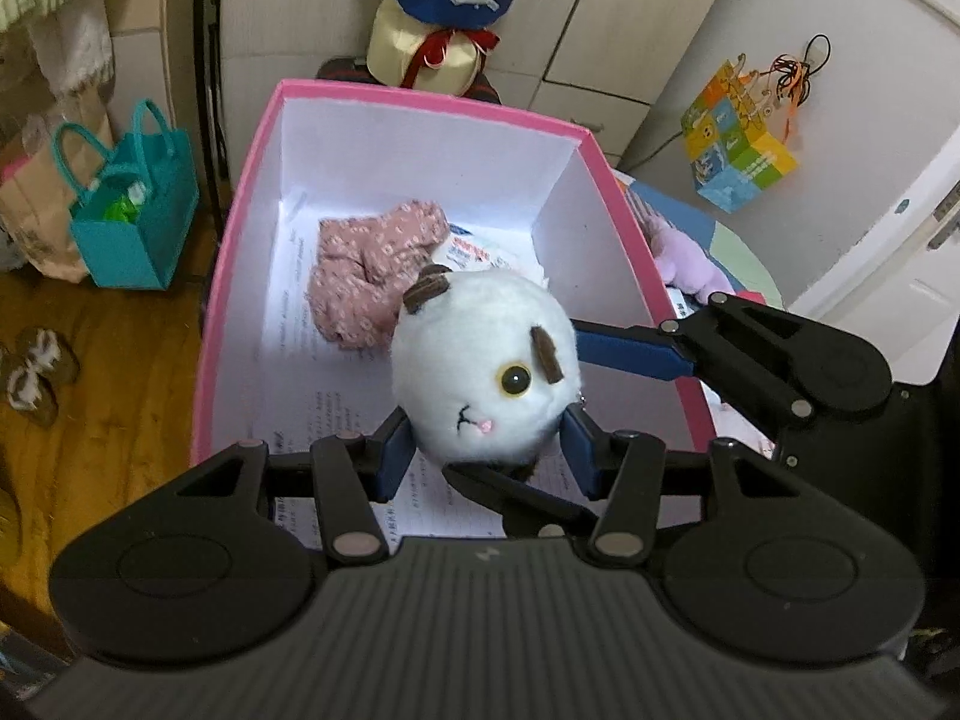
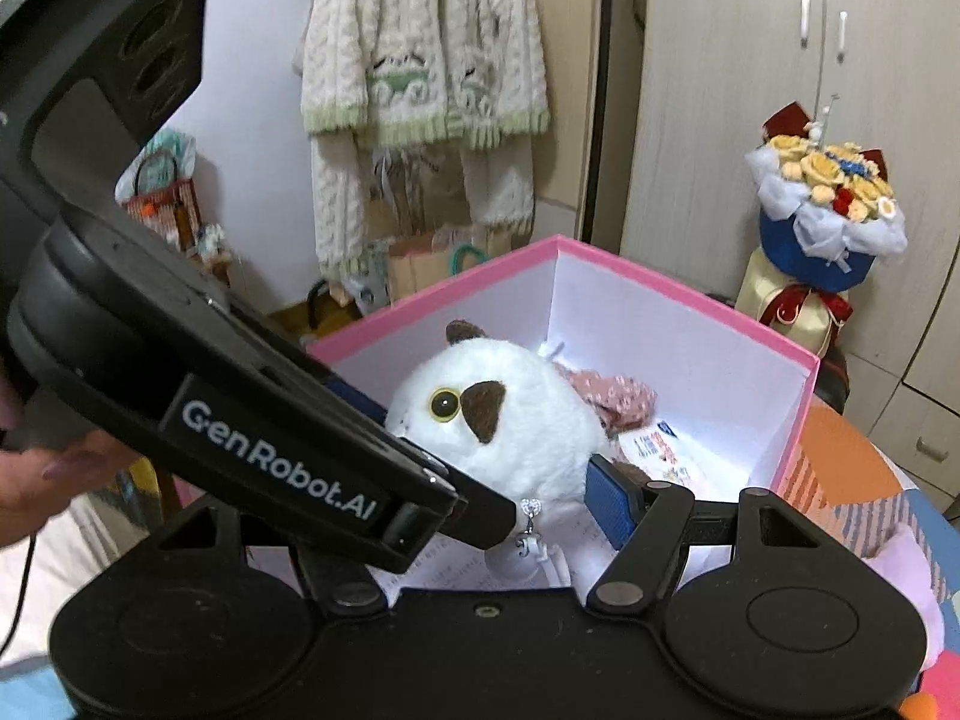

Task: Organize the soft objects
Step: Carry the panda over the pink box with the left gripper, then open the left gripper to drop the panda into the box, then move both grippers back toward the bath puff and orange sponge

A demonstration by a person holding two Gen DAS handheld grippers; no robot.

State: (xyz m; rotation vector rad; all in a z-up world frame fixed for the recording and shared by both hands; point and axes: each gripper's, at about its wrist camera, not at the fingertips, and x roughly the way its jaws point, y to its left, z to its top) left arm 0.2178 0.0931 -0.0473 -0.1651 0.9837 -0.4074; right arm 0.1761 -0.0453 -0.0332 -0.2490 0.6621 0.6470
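Room: pale wardrobe doors point(image 2: 750, 120) behind, wood floor point(image 1: 120, 360) on the left side of the left wrist view, knit cardigan point(image 2: 420, 60) hanging on the wall. Table with a patterned cover point(image 2: 852, 468) under the pink box point(image 1: 420, 97); box is open, white inside, printed paper sheets point(image 1: 300, 372) lining the bottom. Flower bouquet point(image 2: 828, 204) stands past the box's far side. Teal tote bag point(image 1: 135, 222) on the floor, left of the box. Pink floral cloth point(image 1: 372, 276) lies crumpled on the box floor.

White plush toy point(image 1: 486, 372), brown ears, one yellow eye showing, hangs over the box interior, above the paper. Left gripper point(image 1: 489, 450) is clamped on its lower end, blue pads pressing both sides. Right gripper point(image 2: 516, 480) comes in from the right; one blue pad touches the plush flank, the other finger is hidden behind the left gripper's body, so can't tell whether it is gripping.
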